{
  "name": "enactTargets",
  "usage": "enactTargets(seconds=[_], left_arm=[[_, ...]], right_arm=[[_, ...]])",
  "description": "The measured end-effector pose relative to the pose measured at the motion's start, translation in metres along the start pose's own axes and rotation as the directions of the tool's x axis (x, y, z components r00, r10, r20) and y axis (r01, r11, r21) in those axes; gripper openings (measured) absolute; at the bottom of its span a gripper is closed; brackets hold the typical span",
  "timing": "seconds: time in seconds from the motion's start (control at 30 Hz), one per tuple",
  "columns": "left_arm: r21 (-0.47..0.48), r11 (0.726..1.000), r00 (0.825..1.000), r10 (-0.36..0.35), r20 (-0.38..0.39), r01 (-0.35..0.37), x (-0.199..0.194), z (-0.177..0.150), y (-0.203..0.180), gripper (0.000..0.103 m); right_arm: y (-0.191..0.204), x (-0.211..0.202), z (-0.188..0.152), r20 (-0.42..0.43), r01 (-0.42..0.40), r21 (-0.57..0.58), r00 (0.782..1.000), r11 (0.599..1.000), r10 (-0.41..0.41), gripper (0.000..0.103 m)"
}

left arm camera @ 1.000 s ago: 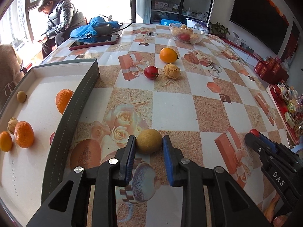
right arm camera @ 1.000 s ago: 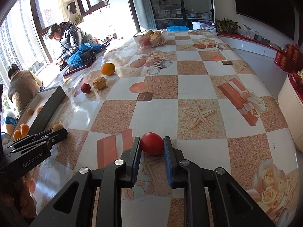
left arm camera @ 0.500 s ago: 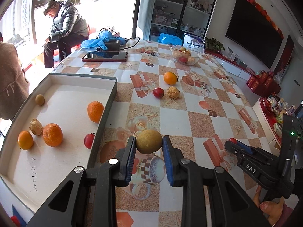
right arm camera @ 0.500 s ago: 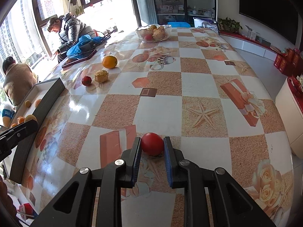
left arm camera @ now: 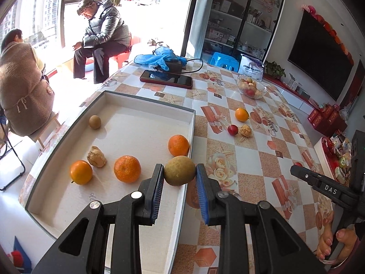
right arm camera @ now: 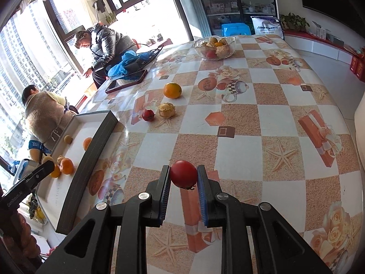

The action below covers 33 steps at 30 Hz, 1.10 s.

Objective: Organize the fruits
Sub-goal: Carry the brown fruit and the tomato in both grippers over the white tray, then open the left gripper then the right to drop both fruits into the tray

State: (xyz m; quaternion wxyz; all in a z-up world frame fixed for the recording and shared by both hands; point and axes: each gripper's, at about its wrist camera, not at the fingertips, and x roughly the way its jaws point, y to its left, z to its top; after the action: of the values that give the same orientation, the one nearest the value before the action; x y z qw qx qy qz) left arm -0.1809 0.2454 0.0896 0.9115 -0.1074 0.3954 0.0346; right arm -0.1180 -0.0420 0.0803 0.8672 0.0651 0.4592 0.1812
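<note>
My left gripper (left arm camera: 179,171) is shut on a round yellow-brown fruit (left arm camera: 179,170), held in the air over the right rim of the white tray (left arm camera: 146,118). Several fruits lie in the tray, among them oranges (left arm camera: 127,169) and a small brown fruit (left arm camera: 95,122). In the right wrist view, my right gripper (right arm camera: 183,175) is shut on a red tomato (right arm camera: 183,174), lifted above the patterned table (right arm camera: 239,146). An orange (right arm camera: 172,90), a small red fruit (right arm camera: 148,115) and a wrinkled beige fruit (right arm camera: 167,110) sit loose on the table.
A glass bowl (right arm camera: 214,46) of fruit stands at the far end of the table. A phone in a red case (left arm camera: 166,79) and a blue cloth (left arm camera: 157,59) lie beyond the tray. Two people sit by the window, one in a dark jacket (left arm camera: 102,36).
My left gripper rose and moved left with the yellow-brown fruit, from the table beside the tray to over its rim. My right gripper lifted the tomato off the table.
</note>
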Motion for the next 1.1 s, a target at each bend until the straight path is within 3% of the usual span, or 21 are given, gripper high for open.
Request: enactTargets(seconds=[0.37, 0.7, 1.1], left_arm=[[-0.017, 0.987, 0.986, 0.159, -0.041, -0.160, 0.010, 0.001, 0.037, 0.031], [-0.042, 0.979, 0.978, 0.195, -0.076, -0.199, 0.022, -0.006, 0.061, 0.031], [-0.048, 0.973, 0.971, 0.221, -0.095, -0.226, 0.032, -0.010, 0.075, 0.031]], right_arm=[[0.090, 0.016, 0.026, -0.044, -0.119, -0.142, 0.993, 0.983, 0.114, 0.024], [0.158, 0.046, 0.025, -0.130, -0.198, -0.245, 0.977, 0.949, 0.170, 0.024], [0.193, 0.078, 0.019, -0.241, -0.270, -0.258, 0.948, 0.927, 0.209, 0.024]])
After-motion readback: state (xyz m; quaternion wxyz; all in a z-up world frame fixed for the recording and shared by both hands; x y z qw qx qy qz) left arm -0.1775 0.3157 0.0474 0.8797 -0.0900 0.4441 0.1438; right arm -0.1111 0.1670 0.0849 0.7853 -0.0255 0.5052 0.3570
